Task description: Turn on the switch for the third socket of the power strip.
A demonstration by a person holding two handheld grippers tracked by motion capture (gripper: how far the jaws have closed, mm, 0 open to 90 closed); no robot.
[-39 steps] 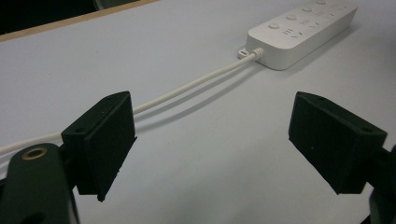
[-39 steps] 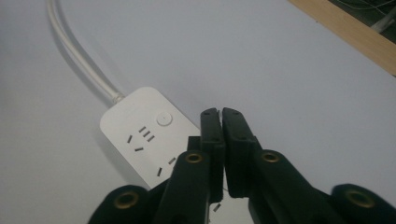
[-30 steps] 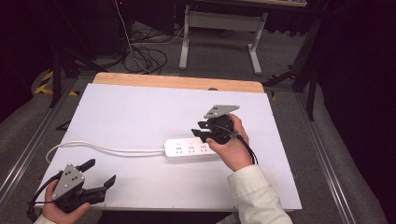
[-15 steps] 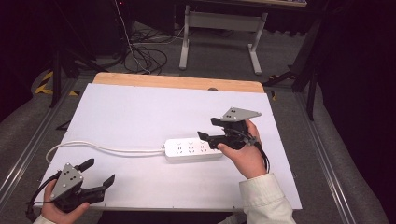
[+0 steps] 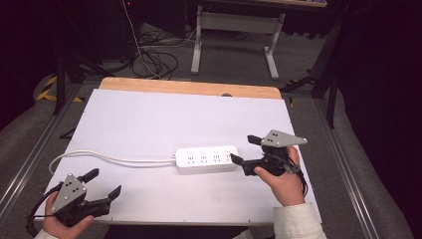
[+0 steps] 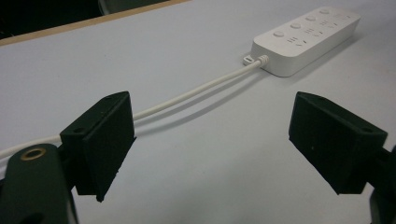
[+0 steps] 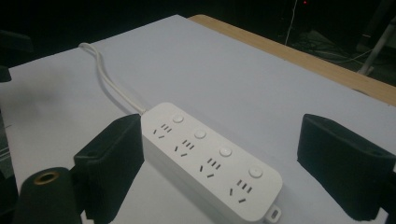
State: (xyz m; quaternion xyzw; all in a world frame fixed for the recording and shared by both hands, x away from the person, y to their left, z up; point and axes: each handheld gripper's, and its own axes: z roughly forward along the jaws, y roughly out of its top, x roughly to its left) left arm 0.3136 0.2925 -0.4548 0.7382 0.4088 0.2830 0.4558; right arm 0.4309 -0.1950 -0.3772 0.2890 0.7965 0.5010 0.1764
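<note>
A white power strip [image 5: 206, 159] lies flat on the white sheet [image 5: 149, 119] that covers the table, a little right of the sheet's middle and toward its near edge. It has four socket groups, each with a round button, seen clearly in the right gripper view [image 7: 210, 163]. Its white cord [image 5: 109, 158] leaves the strip's left end, runs left across the sheet and curves back at the sheet's left edge; in the left gripper view the cord [image 6: 187, 98] lifts slightly off the sheet just beside the strip [image 6: 308, 37].

The right gripper [image 5: 245, 154] sits just beside the strip's right end, jaws spread wide and holding nothing; one jaw tip is very near the strip's corner, though contact cannot be told. The right hand [image 5: 281, 179] grips it from behind.

The left gripper [image 5: 103, 185] is well apart from the strip, at the sheet's near left corner, jaws likewise spread and empty, pointing toward the strip.

A strip of bare wood [image 5: 189, 88] shows along the sheet's far edge.
</note>
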